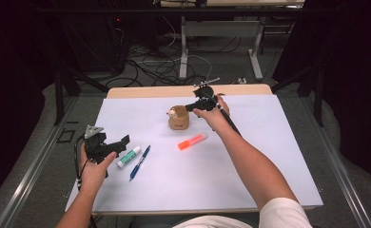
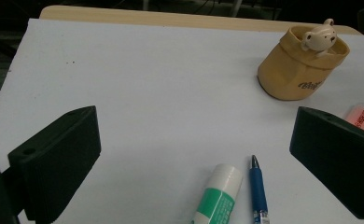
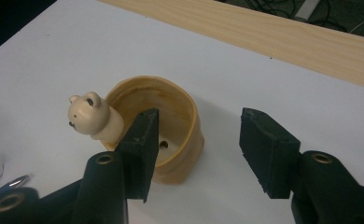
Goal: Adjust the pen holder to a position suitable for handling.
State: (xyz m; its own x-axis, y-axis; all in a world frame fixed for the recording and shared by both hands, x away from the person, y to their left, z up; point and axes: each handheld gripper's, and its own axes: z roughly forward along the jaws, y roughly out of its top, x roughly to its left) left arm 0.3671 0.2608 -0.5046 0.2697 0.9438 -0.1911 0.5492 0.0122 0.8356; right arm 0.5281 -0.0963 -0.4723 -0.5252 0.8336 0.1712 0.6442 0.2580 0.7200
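Observation:
A tan cup (image 1: 179,121) with a small bear figure (image 1: 172,113) on its rim stands upright at the middle back of the white sheet. My right gripper (image 1: 193,107) hovers at its right side. In the right gripper view the gripper (image 3: 199,123) is open: one jaw hangs over the inside of the cup (image 3: 180,140), the other outside its wall, and neither pad presses on it. The bear (image 3: 91,116) sits on the far rim. My left gripper (image 1: 119,145) rests at the front left, open wide (image 2: 194,126) with nothing between its jaws.
A green and white glue stick (image 1: 129,156) and a blue pen (image 1: 140,162) lie just right of the left gripper. An orange highlighter (image 1: 192,141) lies in front of the cup. The white sheet (image 1: 250,156) covers a wooden table (image 1: 150,91).

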